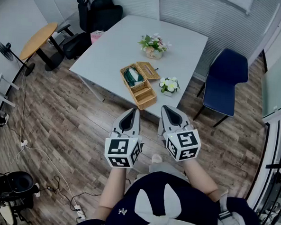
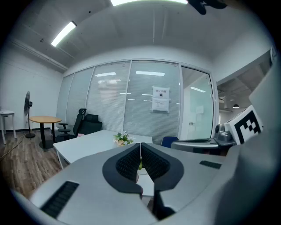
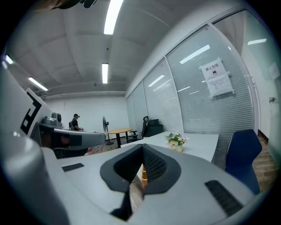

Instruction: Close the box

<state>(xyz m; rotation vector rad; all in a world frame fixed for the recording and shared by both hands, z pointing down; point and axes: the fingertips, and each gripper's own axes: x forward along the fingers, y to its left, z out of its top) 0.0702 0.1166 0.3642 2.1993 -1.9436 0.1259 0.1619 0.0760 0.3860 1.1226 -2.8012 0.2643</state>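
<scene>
In the head view a wicker box stands open near the front edge of the white table, with its lid flaps folded out and something green inside. Both grippers hover over the floor just short of that edge, side by side and pointing at the box. My left gripper is shut with nothing between its jaws, which also meet in its own view, where the left gripper looks toward the table. My right gripper is shut and empty too. Past the closed jaws of the right gripper only a sliver of wicker shows.
A flower pot stands behind the box and a small white-flowered plant to its right. A blue chair is at the table's right. At the far left are black office chairs, a round wooden table and a fan. Cables lie on the floor.
</scene>
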